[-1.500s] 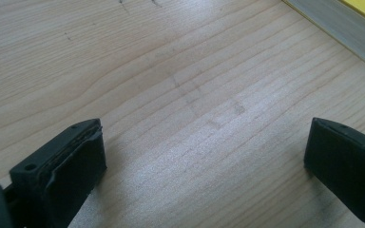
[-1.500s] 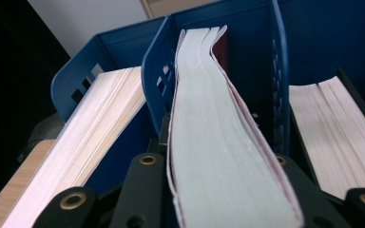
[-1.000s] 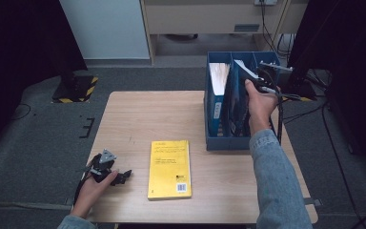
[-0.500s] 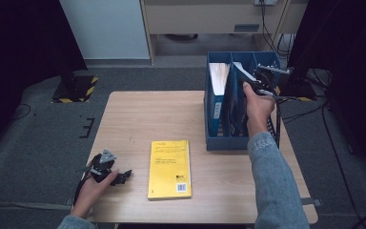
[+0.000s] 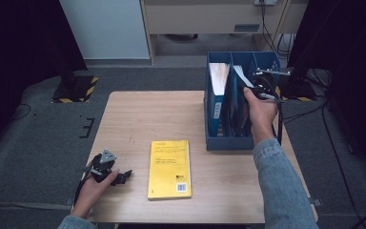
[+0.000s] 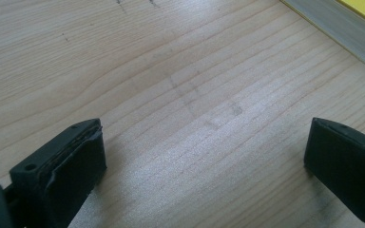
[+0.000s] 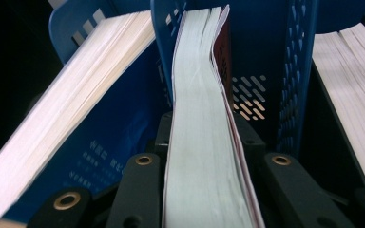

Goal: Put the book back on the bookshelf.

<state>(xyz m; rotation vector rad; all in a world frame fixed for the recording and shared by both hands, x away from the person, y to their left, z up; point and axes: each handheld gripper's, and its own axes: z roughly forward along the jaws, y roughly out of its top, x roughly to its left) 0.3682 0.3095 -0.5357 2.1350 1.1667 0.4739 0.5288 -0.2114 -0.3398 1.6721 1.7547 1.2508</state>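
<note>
book (image 7: 197, 142) on edge, spine down, in rack (image 5: 267, 142)

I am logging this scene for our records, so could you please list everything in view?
Blue plastic file rack: one, blue, far right of the table, with slotted dividers.
Books standing in the rack: three by the right gripper view; a white-edged one in the leftmost slot, one clamped in the middle, one at the right.
Yellow paperback book: one, yellow, lying flat near the front middle.
Light wooden table: one, pale wood.
Left gripper: black, resting at the front left corner, jaws apart over bare wood.
Right gripper: black, at the rack, shut on the middle book.
</note>
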